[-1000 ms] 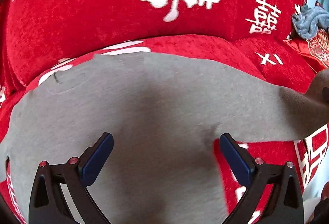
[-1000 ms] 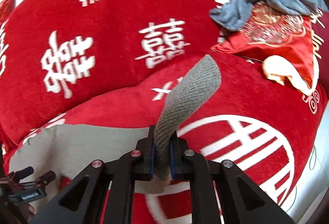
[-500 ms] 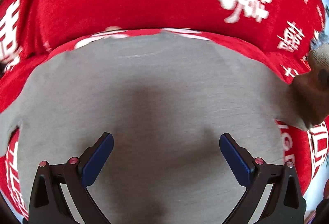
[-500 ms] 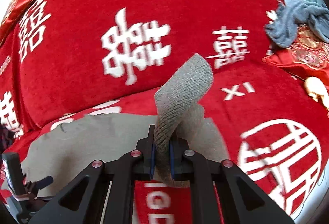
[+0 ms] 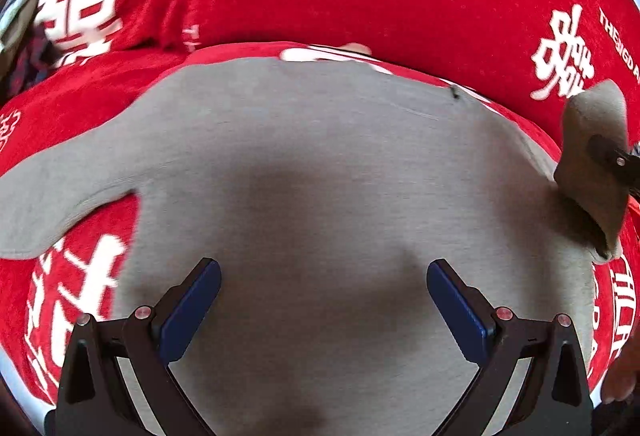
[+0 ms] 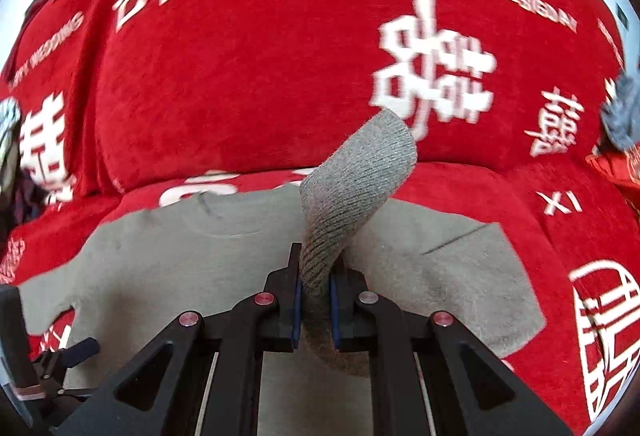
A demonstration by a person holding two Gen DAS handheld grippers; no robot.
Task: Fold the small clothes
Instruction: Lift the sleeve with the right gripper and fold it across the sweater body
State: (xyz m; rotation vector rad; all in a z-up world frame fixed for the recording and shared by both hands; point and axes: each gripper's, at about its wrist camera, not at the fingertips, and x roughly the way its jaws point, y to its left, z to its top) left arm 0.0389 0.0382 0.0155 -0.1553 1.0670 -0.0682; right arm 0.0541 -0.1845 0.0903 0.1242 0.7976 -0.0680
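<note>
One sleeve cuff (image 6: pixel 352 191) clamped in my right tongs (image 6: pixel 314 310), left tongs (image 5: pixel 323 310) apart, empty; grey top (image 5: pixel 320 175) otherwise unfolded, folding barely begun

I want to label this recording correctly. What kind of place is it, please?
Probably a home, on a sofa or bed: a grey garment lies spread on a plush red cover printed with white wedding characters, over cushion-like shapes. A crumpled grey-blue cloth lies at the right edge.

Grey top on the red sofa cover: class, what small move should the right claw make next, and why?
Probably lay the pinched sleeve cuff onto the grey top. The right claw is shut on it, lifted over the flat body, while the left claw hangs open.
</note>
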